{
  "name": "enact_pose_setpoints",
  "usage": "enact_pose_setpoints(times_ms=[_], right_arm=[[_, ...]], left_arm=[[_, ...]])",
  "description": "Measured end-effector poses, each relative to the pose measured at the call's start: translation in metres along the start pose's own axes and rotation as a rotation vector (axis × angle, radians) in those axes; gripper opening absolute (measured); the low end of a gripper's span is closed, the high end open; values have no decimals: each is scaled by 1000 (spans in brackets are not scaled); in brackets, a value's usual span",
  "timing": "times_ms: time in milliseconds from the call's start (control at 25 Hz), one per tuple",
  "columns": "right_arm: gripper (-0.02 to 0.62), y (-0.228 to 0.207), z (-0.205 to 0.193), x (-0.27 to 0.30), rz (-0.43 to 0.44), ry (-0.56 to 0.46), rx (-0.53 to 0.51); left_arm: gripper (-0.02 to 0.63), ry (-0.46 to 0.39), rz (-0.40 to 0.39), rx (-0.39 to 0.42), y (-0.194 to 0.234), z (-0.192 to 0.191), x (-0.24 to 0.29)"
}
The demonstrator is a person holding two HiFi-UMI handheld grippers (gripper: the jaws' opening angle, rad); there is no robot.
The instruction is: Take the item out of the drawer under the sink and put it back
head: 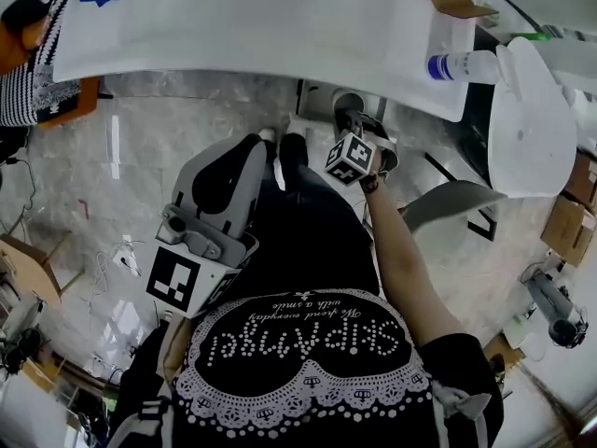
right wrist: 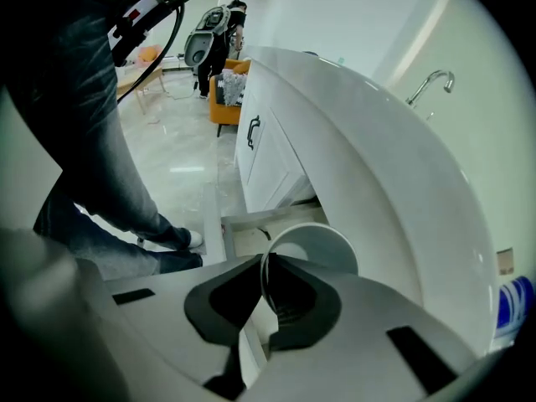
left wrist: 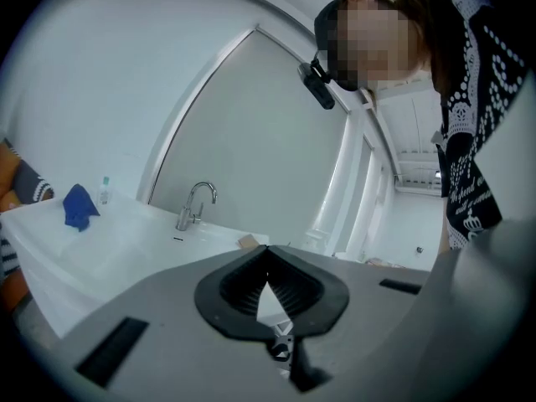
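Right tongs [right wrist: 266, 266]: pinched on the rim of a white cup [right wrist: 314, 245], with one pad inside the wall and one outside.
Left tongs [left wrist: 268, 254]: pressed together with nothing between them, pointed over the worktop.
Cup place: hung from the right tongs, over the open drawer [right wrist: 243, 224] beneath them.
Handling: judged light, stiff and smooth. It is probably plastic or ceramic, though the material cannot be settled from this view. A swing or slip is to be expected if the pinch is tilted.
Hold: the rim is the only thin part offered.
Surface: the white worktop [right wrist: 377, 141] overhangs beyond the right tongs, and a glossy floor [right wrist: 176, 157] lies below them.
Room: a tap [left wrist: 194, 203] and a blue cloth [left wrist: 78, 208] are seen ahead of the left tongs.
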State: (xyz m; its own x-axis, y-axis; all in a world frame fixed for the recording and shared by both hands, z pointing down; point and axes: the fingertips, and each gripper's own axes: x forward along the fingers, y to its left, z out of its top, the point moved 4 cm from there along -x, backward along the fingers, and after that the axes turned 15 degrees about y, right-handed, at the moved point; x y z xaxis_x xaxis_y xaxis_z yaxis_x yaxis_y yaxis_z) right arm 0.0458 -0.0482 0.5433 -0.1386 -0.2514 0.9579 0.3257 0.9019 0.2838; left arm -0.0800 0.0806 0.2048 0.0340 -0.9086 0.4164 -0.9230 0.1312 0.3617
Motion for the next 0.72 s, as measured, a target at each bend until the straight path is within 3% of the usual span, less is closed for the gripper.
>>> enact_pose_setpoints(times_ms=[720], right_arm=[[26, -3, 25, -72, -94, -142, 256]], left_arm=[[5, -41, -62, 40, 15, -1, -38]])
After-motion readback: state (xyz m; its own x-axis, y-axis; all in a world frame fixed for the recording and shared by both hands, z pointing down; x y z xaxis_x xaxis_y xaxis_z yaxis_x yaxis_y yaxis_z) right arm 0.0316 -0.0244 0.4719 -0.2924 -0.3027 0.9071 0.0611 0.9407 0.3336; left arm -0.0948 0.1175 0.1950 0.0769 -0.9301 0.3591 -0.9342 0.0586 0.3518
